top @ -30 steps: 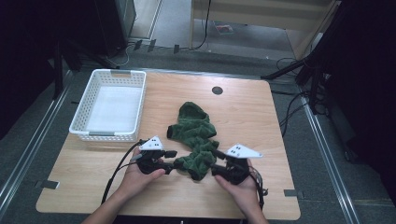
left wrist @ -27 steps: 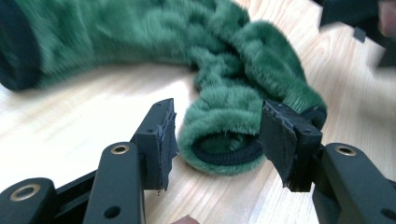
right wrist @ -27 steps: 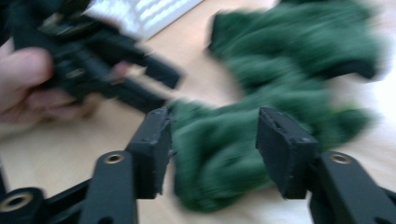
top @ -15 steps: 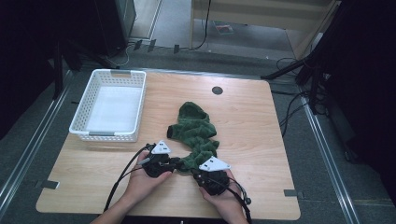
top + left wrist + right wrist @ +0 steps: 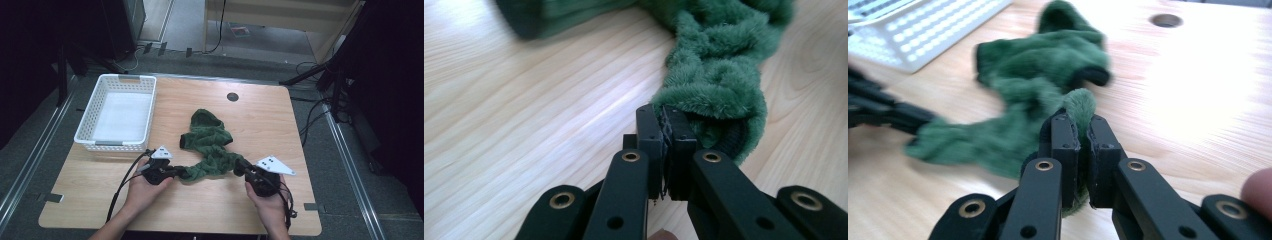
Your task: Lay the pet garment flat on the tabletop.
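Both ends pinched, ready to spread.

Green fleece garment (image 5: pixel 209 145) lies bunched mid-table, right of the white basket (image 5: pixel 118 116), near edge stretched between the grippers. Left gripper (image 5: pixel 665 131) and right gripper (image 5: pixel 1082 131) have just been closing; each now clamps a fold of fleece between its jaws. My read: pull apart evenly and low, keep tension symmetric, lift only once the twisted middle unrolls, or a thin pinch may slip.

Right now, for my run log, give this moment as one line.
left gripper: shut on green fleece garment | right gripper: shut on same garment | white basket: empty
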`<state>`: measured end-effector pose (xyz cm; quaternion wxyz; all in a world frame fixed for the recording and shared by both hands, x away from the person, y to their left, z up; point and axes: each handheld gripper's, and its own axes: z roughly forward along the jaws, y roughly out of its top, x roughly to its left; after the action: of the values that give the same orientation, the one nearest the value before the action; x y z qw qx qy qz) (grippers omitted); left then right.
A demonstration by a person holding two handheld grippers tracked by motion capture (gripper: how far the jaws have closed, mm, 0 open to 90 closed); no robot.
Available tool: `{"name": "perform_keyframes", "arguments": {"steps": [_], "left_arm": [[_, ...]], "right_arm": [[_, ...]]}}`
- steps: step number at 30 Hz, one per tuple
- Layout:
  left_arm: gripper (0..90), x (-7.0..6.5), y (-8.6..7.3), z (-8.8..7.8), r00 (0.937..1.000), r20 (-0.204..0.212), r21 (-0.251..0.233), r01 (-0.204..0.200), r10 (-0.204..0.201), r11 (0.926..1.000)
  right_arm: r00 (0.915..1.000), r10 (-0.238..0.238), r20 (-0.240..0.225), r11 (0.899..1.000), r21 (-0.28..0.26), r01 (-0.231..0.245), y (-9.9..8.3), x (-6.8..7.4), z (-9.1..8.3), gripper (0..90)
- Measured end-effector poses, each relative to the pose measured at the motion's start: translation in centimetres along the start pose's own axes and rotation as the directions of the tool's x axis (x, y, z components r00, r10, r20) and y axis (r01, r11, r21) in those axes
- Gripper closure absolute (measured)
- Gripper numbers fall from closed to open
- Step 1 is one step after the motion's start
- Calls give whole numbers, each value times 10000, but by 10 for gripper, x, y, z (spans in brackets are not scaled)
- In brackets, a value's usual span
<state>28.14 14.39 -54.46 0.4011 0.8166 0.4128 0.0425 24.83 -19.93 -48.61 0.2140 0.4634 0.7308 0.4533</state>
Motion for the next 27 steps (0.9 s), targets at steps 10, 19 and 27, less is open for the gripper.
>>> {"name": "perform_keyframes", "arguments": {"steps": [10,19,27], "left_arm": [[896,13,-6,-39,9958,904,-537,180,-131,9984],[723,5,-16,-34,9925,928,379,-835,797,9958],[524,6,3,-46,9860,1654,-1426,26,212,9898]], "right_arm": [[9987,502,-83,9976,485,-497,-9,-18,-7,853],[9911,1329,-109,9670,2205,-1272,-41,-22,5,624],[9978,167,-641,9997,-186,-179,-11,13,-24,601]]}}
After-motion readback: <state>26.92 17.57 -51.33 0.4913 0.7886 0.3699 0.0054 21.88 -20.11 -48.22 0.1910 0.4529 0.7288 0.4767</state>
